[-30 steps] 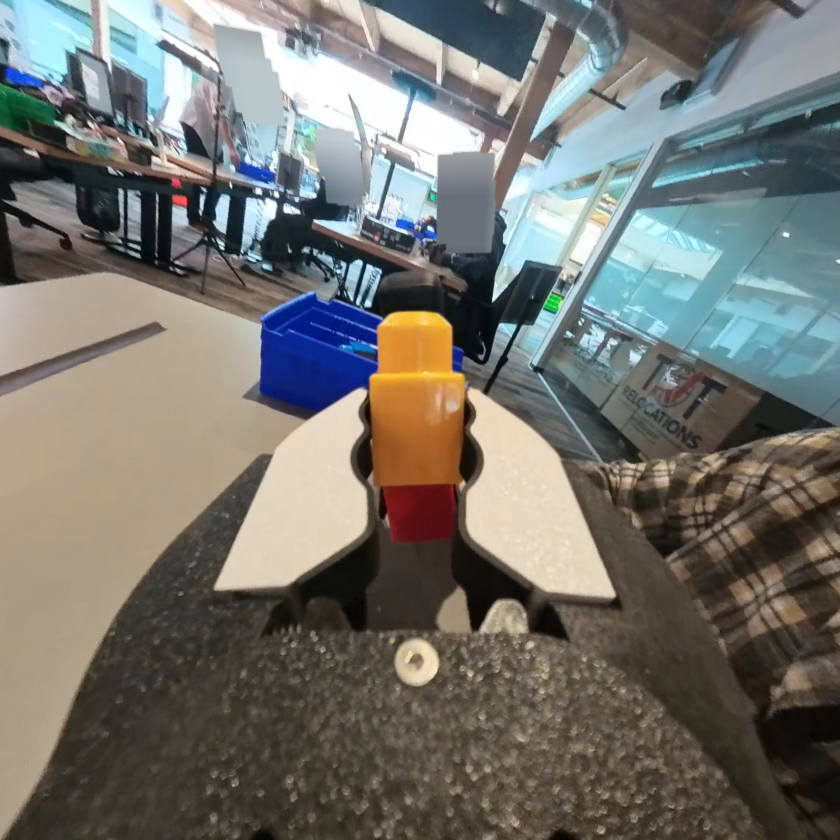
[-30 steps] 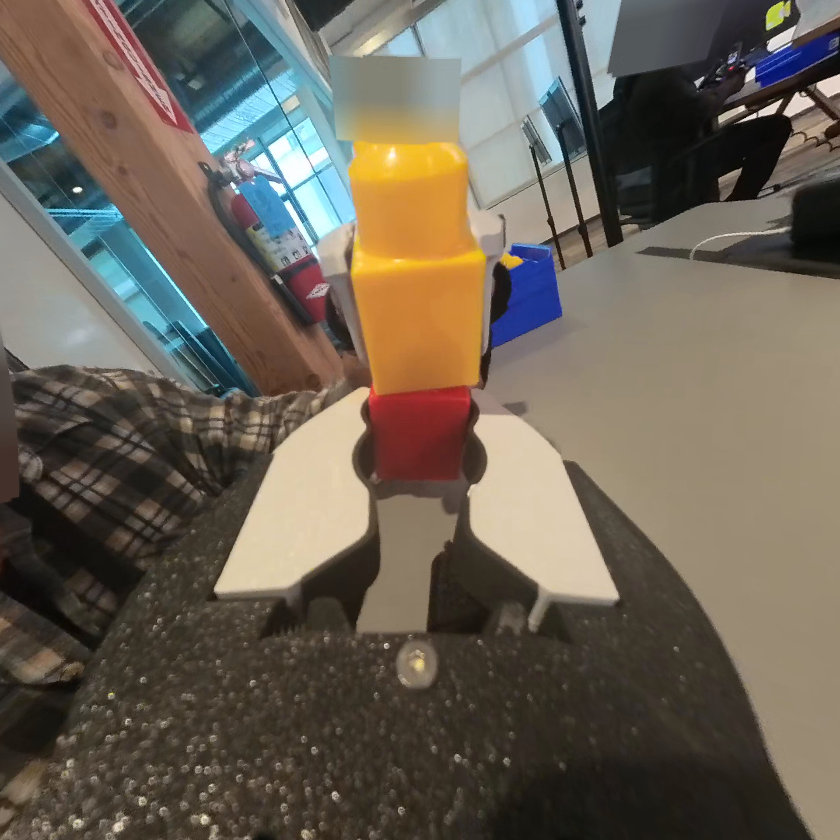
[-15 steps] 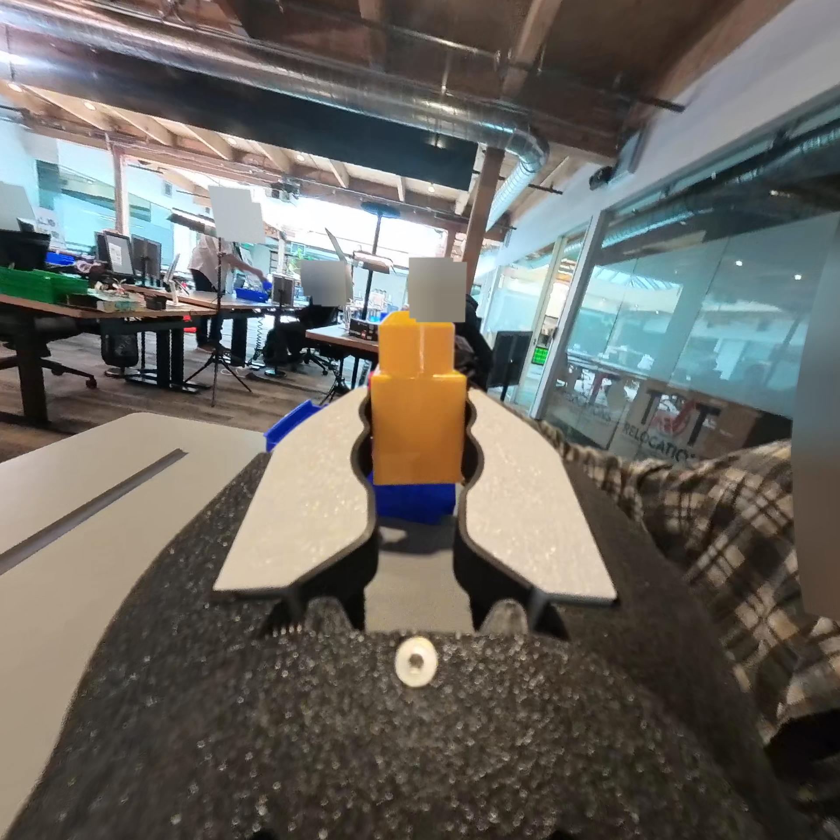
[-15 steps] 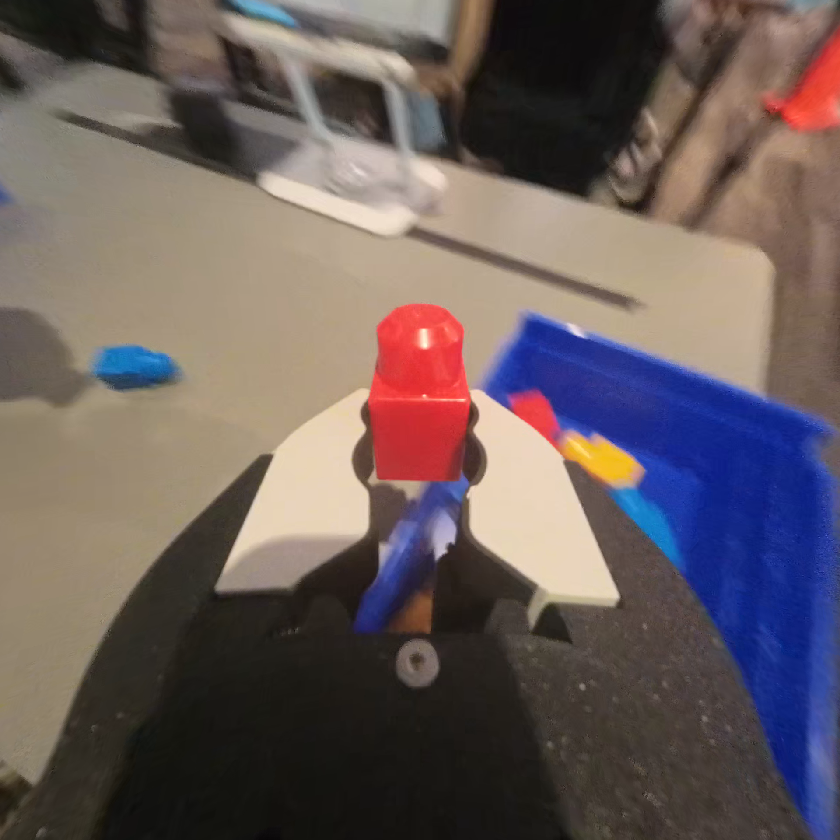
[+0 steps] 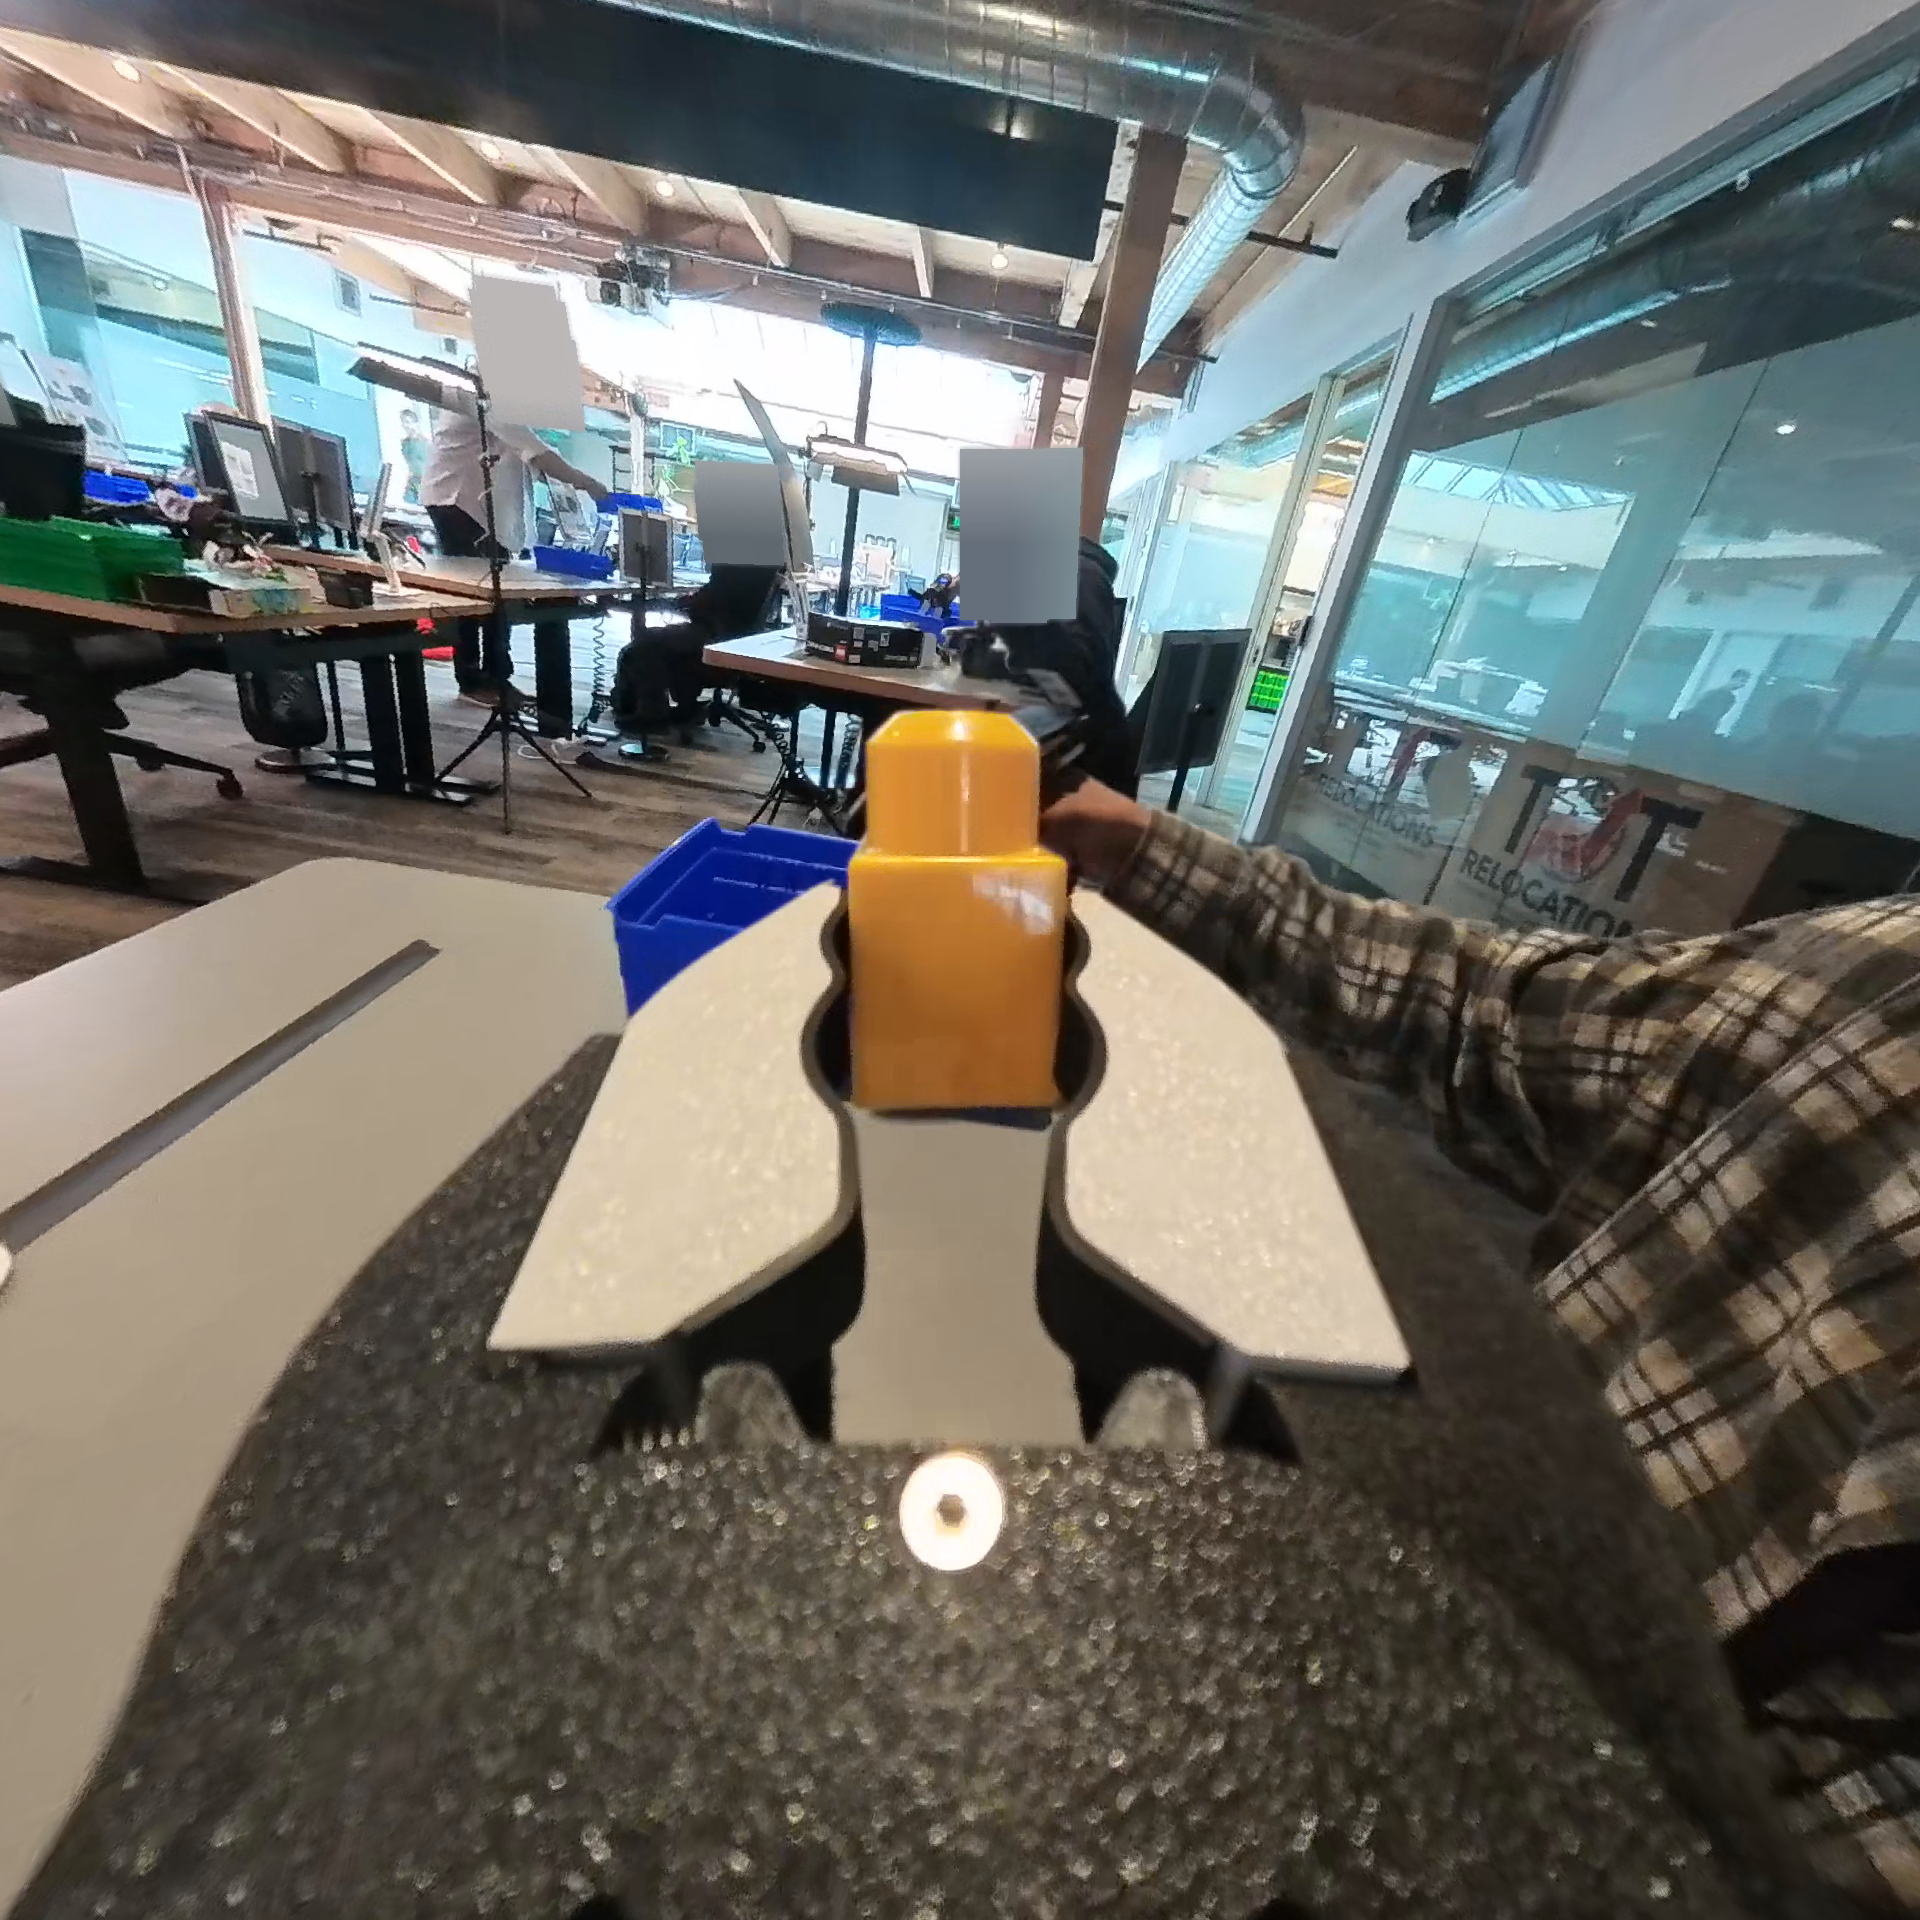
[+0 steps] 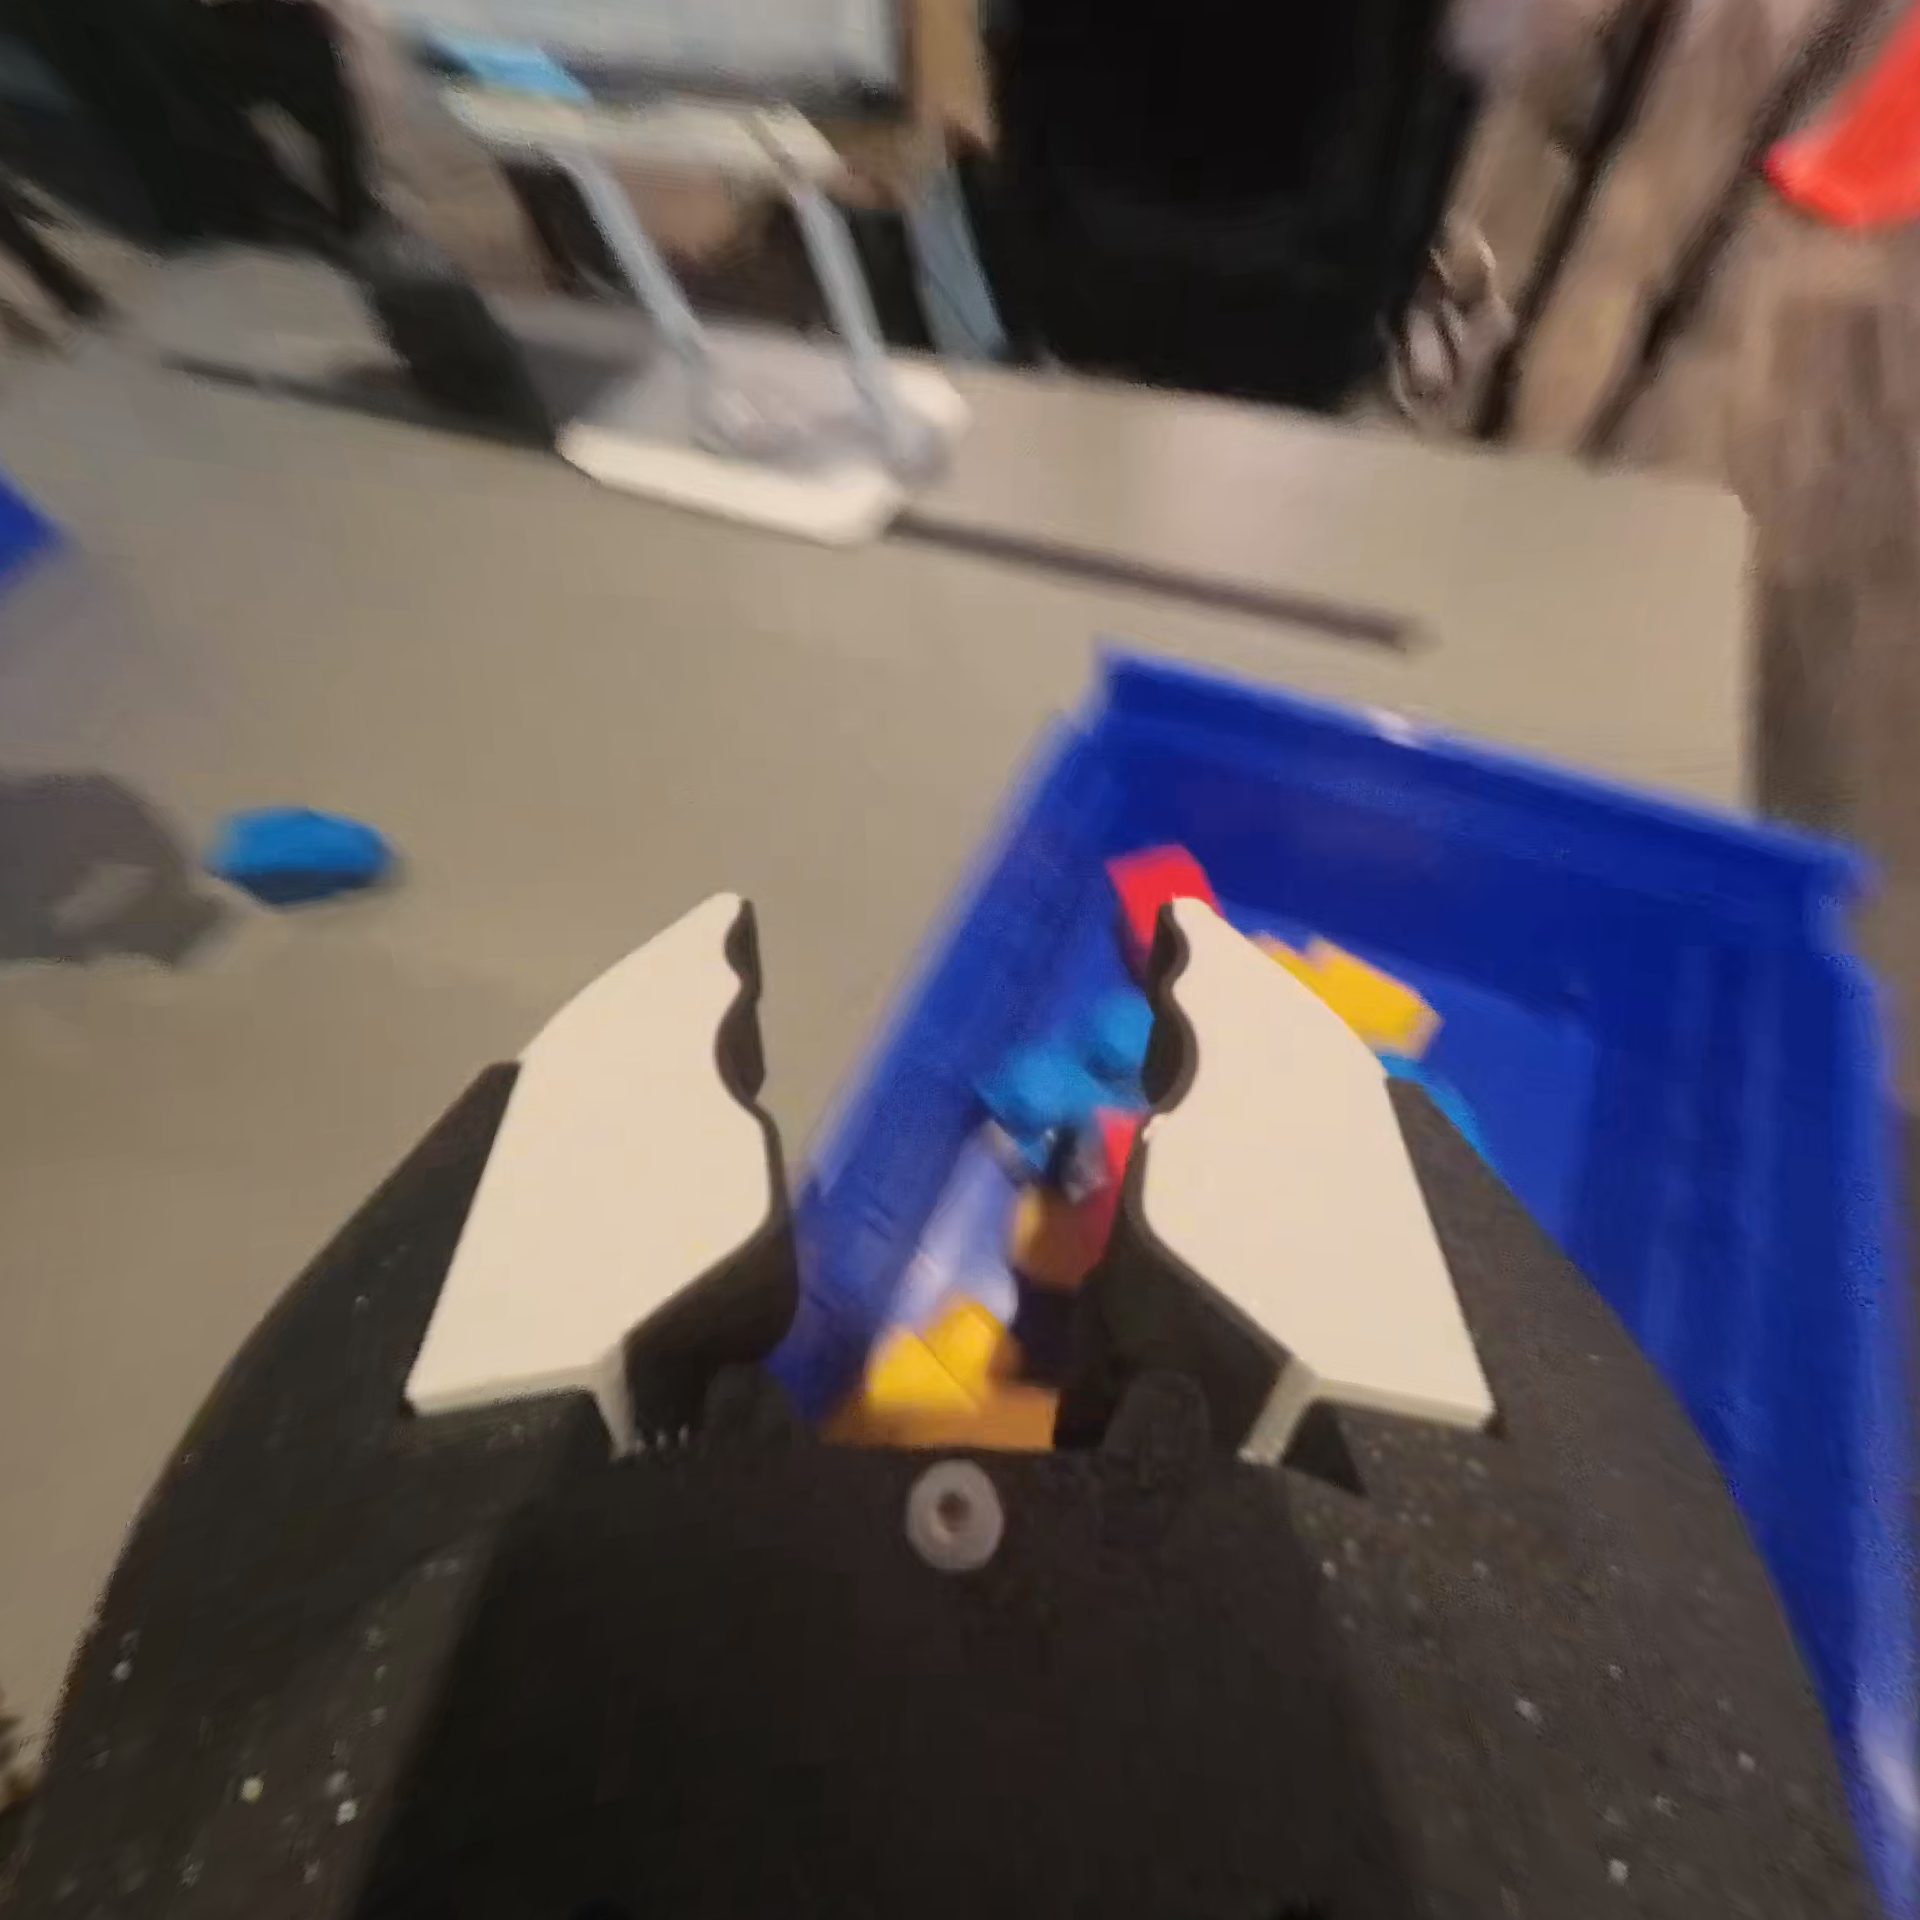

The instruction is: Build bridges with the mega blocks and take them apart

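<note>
Mega blocks show in both views. One orange-yellow block stands upright between the fingers of the left claw, stud uppermost; the two pale fingers press against its sides, so this claw is clenched on it and lifted above the grey surface. A sliver of blue shows just under the block's lower edge — too little to tell what it is.

The right claw is released: its fingers stand wide apart with nothing between them. It hangs over the near corner of a blue bin, and through the gap show loose blocks lying in the bin — a red block, a blue block and a yellow block, all smeared by motion blur. Whether the claw touches the bin's wall cannot be told.

On the surface to the left of the bin, well apart from it, lies a single small blue block. Farther back stands a white stand with pale uprights, near a dark slot running across the surface.

In the left wrist view the same blue bin sits beyond the claw, and a plaid sleeve reaches across from the right toward it. Behind lies an open workroom: desks with monitors, seated and standing people, tripods, wooden beams, a silver duct overhead, and a glass wall on the right.
</note>
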